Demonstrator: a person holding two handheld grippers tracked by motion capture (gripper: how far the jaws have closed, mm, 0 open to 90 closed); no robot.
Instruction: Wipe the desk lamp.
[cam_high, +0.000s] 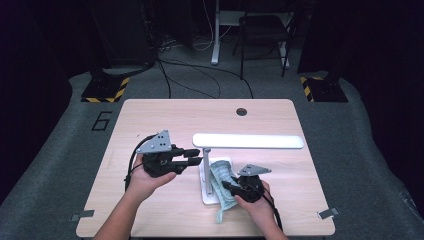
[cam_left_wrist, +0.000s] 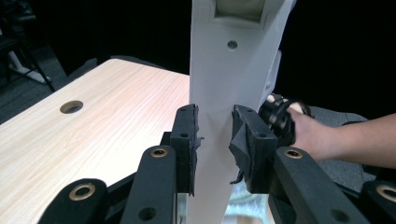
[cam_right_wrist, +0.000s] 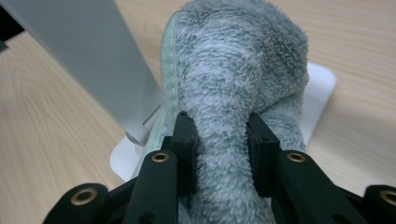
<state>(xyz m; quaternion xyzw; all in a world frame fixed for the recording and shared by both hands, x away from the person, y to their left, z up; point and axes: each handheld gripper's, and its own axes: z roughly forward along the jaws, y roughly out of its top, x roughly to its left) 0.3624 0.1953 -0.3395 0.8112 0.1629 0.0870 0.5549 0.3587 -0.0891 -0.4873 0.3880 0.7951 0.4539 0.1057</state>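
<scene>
The left tongs (cam_left_wrist: 214, 140) clamp the upright post (cam_left_wrist: 224, 84) of the white desk lamp (cam_high: 248, 141). The right tongs (cam_right_wrist: 222, 140) grip a grey-green towel (cam_right_wrist: 238, 84) lying over the lamp base (cam_right_wrist: 322, 88) on the tabletop (cam_high: 150, 115).

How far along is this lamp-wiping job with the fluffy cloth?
Done: the left tongs have clamped the white desk lamp's upright post, steadying it. In hand: the right tongs pinch the fluffy grey-green cloth, which lies bunched on the lamp's flat white base by the post's foot. Left, probably: the long white light bar on top, which the cloth isn't touching. How much has been wiped can't be told.
</scene>
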